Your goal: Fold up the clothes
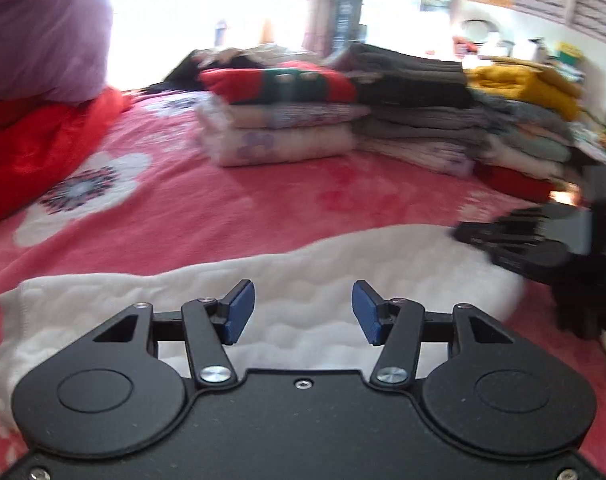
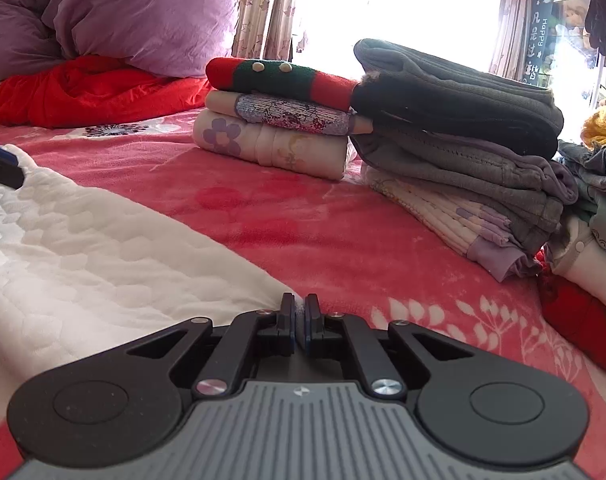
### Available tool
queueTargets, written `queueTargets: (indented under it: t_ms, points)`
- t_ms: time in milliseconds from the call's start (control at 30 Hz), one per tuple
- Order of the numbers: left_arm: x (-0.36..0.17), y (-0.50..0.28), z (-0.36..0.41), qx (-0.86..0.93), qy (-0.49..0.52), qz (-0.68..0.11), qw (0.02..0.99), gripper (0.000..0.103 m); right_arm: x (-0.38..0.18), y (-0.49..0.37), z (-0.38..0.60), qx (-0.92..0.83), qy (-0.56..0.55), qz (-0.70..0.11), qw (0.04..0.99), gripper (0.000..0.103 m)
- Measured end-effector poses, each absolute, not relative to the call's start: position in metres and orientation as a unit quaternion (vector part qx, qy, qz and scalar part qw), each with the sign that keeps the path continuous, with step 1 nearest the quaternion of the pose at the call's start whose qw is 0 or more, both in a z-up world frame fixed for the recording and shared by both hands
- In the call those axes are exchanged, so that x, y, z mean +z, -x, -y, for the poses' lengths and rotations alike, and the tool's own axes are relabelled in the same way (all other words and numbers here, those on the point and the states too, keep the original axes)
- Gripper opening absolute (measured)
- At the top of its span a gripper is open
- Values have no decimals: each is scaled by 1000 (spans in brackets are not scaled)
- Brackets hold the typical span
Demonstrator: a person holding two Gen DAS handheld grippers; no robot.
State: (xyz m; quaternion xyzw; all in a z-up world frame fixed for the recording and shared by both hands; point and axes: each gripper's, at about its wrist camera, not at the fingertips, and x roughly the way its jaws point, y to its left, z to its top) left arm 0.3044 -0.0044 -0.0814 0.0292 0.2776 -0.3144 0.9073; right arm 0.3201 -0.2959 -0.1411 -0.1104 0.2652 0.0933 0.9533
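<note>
**White quilted garment: soft, limp, grab at hems**

White quilted garment [image 1: 303, 280] lies flat at the bed's [image 2: 303, 220] near edge. Thick, light, floppy; grip corners or hem. Right gripper [image 2: 299, 320] is clenched on its right corner; left gripper [image 1: 303, 312] is released above it. Folded stacks [image 2: 383, 120] line the far side; middle is free.

This is a bedroom in a home. A bed is spread with a red flowered blanket [image 2: 303, 216], a purple duvet [image 2: 143, 16] bunched at its far left corner, and stacks of folded clothes [image 2: 455, 120] along its far edge before a curtained window [image 2: 391, 12].
</note>
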Motion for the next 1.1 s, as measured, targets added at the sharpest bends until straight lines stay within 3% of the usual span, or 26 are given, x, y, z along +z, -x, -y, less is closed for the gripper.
queueTargets:
  t_ms: [67, 200, 267, 367, 600, 800, 1100]
  points:
    - [-83, -287, 25, -364, -71, -256, 893, 53, -141, -321, 296, 94, 110, -266, 953, 6]
    - [-123, -297, 66, -320, -125, -322, 883, 52, -142, -321, 297, 96, 110, -268, 952, 7]
    - [-132, -295, 74, -315, -145, -313, 884, 54, -141, -321, 298, 93, 110, -267, 953, 8]
    - [-125, -295, 69, -320, -136, -319, 882, 54, -139, -321, 302, 90, 102, -261, 956, 17]
    - [-127, -296, 63, -313, -107, -324, 886, 57, -96, -265, 304, 136, 74, -162, 975, 22]
    - [-129, -298, 60, -306, -88, -330, 889, 58, -135, -245, 250, 207, 152, -251, 933, 15]
    - [-130, -292, 53, -306, -83, -326, 891, 58, -142, -236, 256, 170, 141, -258, 941, 15]
